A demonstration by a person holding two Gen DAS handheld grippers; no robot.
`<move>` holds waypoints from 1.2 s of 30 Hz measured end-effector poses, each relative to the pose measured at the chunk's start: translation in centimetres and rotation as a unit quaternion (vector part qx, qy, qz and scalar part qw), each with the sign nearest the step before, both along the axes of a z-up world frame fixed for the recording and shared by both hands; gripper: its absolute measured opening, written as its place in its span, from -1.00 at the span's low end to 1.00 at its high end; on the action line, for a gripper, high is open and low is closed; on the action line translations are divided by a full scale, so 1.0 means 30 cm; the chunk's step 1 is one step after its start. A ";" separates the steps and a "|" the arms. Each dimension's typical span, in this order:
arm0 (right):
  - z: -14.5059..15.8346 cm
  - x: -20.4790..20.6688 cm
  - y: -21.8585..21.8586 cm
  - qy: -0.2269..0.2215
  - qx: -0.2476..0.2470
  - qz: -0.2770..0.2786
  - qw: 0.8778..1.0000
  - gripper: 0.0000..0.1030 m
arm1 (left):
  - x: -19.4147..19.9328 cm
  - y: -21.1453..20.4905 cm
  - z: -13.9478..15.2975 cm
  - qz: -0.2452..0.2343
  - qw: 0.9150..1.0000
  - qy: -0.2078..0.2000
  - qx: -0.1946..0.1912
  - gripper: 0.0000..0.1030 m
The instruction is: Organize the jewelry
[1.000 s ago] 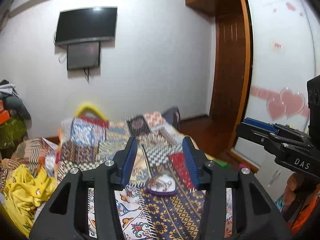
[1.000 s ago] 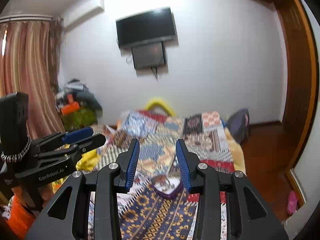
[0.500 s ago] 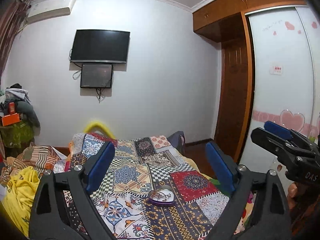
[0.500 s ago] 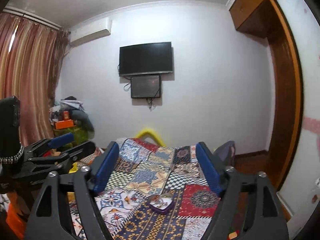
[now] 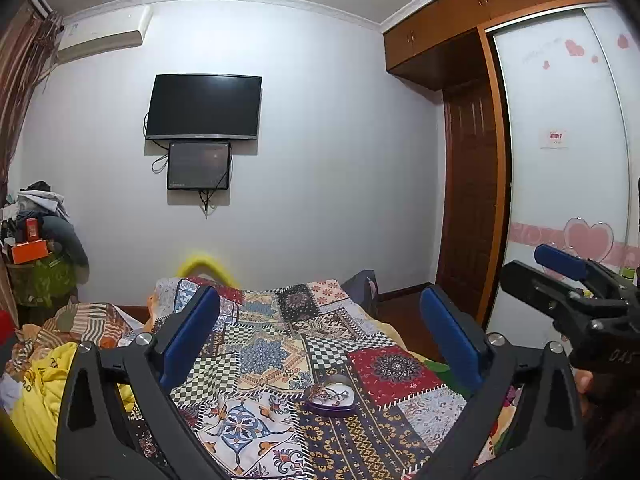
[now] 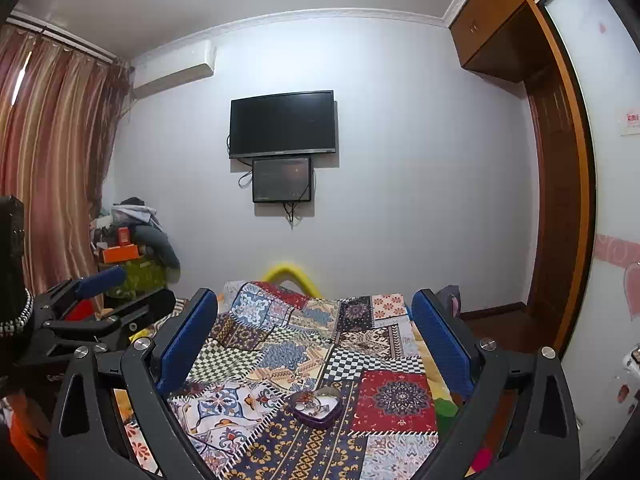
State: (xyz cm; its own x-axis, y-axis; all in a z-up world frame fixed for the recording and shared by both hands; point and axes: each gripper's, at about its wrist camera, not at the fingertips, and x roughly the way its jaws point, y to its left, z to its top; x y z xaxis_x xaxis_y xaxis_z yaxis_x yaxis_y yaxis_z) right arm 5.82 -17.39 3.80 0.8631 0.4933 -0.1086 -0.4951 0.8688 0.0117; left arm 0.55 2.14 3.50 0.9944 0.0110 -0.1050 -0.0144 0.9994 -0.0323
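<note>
A purple heart-shaped jewelry box [image 5: 331,397] lies open on the patchwork bedspread [image 5: 280,352], with tangled jewelry pieces inside. It also shows in the right wrist view [image 6: 316,402]. My left gripper [image 5: 320,332] is wide open and empty, held above and behind the box. My right gripper [image 6: 314,328] is wide open and empty too, also back from the box. The right gripper shows at the right edge of the left wrist view [image 5: 568,292], and the left gripper at the left edge of the right wrist view [image 6: 100,304].
A yellow cloth [image 5: 44,392] and striped bedding [image 5: 80,324] lie left of the bedspread. A pile of clothes and boxes [image 6: 128,240] stands at the far left wall. A TV [image 5: 204,108] hangs ahead. A wardrobe [image 5: 560,168] and door [image 5: 472,200] are on the right.
Both grippers opened from nearly closed to wide open. Both also lifted and pulled back from the heart box, so the views tilted up toward the wall.
</note>
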 end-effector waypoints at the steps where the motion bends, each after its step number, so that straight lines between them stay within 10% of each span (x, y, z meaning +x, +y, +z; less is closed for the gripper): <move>1: -0.002 -0.002 -0.003 0.000 0.000 0.000 1.000 0.88 | -0.003 -0.001 0.001 0.001 1.000 -0.002 0.000 0.98; 36: -0.007 0.001 -0.016 0.018 0.004 0.003 1.000 0.88 | 0.020 0.004 -0.005 0.015 1.000 0.012 -0.010 0.99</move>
